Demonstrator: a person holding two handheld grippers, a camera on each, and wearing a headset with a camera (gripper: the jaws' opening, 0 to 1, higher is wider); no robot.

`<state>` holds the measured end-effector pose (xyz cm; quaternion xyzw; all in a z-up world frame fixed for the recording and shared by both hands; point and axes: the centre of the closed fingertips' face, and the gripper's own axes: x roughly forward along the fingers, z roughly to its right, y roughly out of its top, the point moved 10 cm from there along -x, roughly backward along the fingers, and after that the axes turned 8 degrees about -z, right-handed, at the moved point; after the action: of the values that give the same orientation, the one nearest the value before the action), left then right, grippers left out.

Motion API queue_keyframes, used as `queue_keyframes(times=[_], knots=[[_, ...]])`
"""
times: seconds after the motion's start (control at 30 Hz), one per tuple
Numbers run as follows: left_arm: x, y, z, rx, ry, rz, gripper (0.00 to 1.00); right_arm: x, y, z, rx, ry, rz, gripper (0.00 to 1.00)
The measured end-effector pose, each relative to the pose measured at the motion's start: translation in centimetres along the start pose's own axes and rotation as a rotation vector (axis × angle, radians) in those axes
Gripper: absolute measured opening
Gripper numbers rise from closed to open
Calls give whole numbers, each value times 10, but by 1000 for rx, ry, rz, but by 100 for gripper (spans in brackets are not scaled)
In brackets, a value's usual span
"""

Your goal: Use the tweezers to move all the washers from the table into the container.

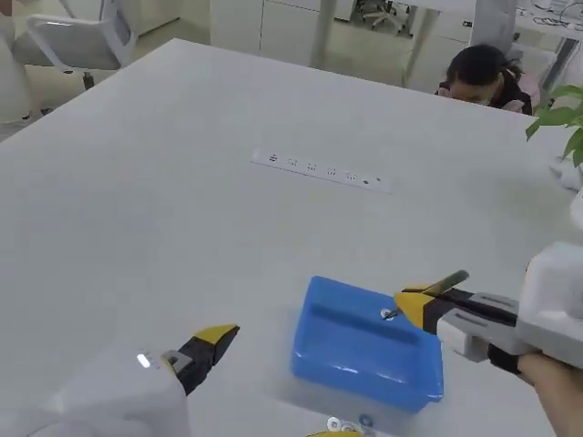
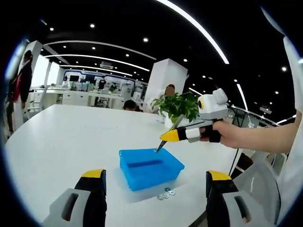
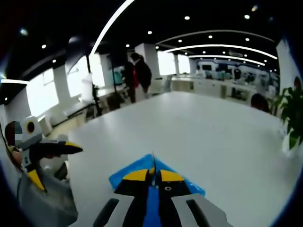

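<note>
Two grippers over the white table [image 1: 137, 200]. The right gripper [image 1: 410, 305] is clenched on the tweezers [image 1: 446, 282], jaws pressed together around them in the right gripper view. It comes in from the table's right side, tweezers angled down. Their tip sits over the far side of the blue container [image 1: 364, 350], just inside the rim. Can't tell if it touches the wall. A small round bit is at the tip, possibly a washer, too small to confirm.

The left gripper [image 1: 220, 335] is released, with its jaws wide apart in the left gripper view and nothing between them. It hovers left of the container, well apart from it, pointing toward it.

The container stands upright close to the table's near edge. Several washers [image 1: 348, 424] lie loose on the table between the container and that edge, just beside its near wall.

A power strip [image 1: 319, 170] is set flush mid-table. A plant [image 1: 560, 118] stands at the far right edge, with a person [image 1: 483, 77] seated beyond the far edge.
</note>
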<state>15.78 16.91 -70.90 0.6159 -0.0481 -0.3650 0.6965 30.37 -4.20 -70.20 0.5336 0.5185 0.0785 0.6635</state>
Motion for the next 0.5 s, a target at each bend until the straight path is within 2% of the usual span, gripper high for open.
queue_keyframes(times=[0.17,0.27,0.5], knots=[[0,-1,0,3,3,-13,87,13,-14,2,-10,-11,-36,4],[0,-1,0,3,1,-15,87,19,-20,4,2,-6,-39,4],[1,-3,0,10,2,-33,87,28,-31,5,-21,-9,-65,4]])
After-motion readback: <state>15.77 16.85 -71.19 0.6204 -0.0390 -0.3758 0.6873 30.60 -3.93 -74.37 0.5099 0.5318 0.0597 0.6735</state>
